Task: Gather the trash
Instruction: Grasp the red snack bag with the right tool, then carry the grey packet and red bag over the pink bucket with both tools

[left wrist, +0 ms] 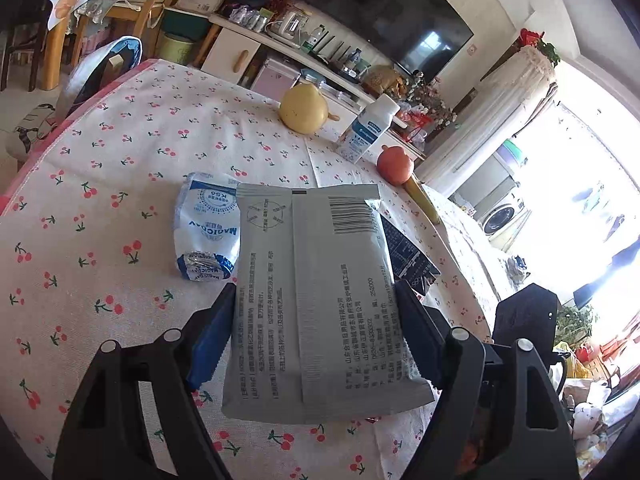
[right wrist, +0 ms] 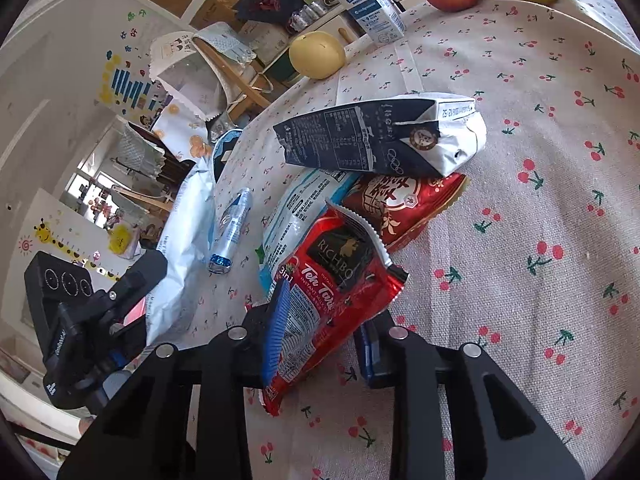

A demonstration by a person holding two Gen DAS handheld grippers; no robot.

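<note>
Collection was midway: left gripper (left wrist: 316,320) clamped the grey packet (left wrist: 316,300), right gripper (right wrist: 320,320) clamped the red sachet (right wrist: 332,292); next, probably binning both.

My left gripper (left wrist: 316,320) is clamped across a grey printed packet (left wrist: 316,292), its blue-padded fingers (left wrist: 210,340) pressing both long edges, held above the table. My right gripper (right wrist: 320,328) grips a red tea sachet (right wrist: 332,292) between its fingers (right wrist: 276,332), angled down. The left gripper (right wrist: 100,312) shows in the right wrist view, just beside.
</note>
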